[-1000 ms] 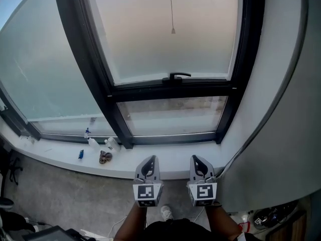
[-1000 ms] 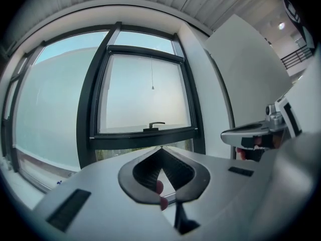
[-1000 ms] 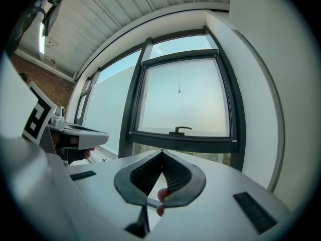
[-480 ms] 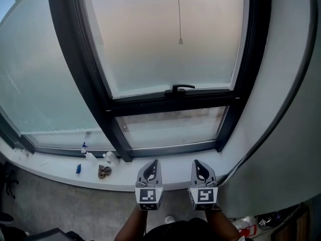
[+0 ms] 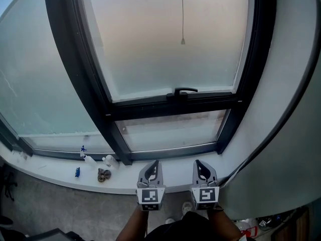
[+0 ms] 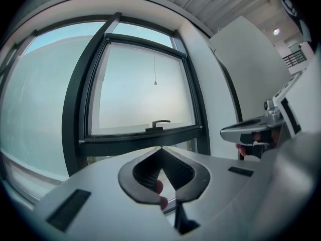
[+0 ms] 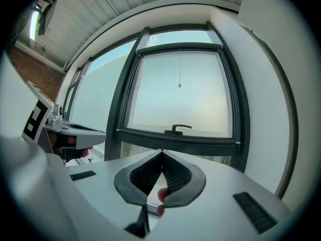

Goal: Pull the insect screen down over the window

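Observation:
The window (image 5: 170, 39) has a black frame and frosted panes. A thin pull cord with a small bead (image 5: 183, 41) hangs in front of the upper pane, and the screen it belongs to is out of sight above. A black handle (image 5: 184, 91) sits on the sash's lower bar. My left gripper (image 5: 155, 161) and right gripper (image 5: 197, 161) are held side by side over the white sill (image 5: 173, 170), pointing level at the window, well below the cord. Both are shut with nothing between the jaws, as the left gripper (image 6: 161, 147) and right gripper (image 7: 161, 150) views confirm.
On the sill's left part lie a small spray bottle (image 5: 83, 150), a white bottle (image 5: 108, 160), a brown clump (image 5: 104, 174) and a blue item (image 5: 76, 172). A white wall (image 5: 281, 109) closes in at the right. Grey floor (image 5: 60, 210) lies below.
Both grippers have moved forward towards the sill, still shut and side by side. The window fills more of the head view, and the cord's bead sits lower in it.

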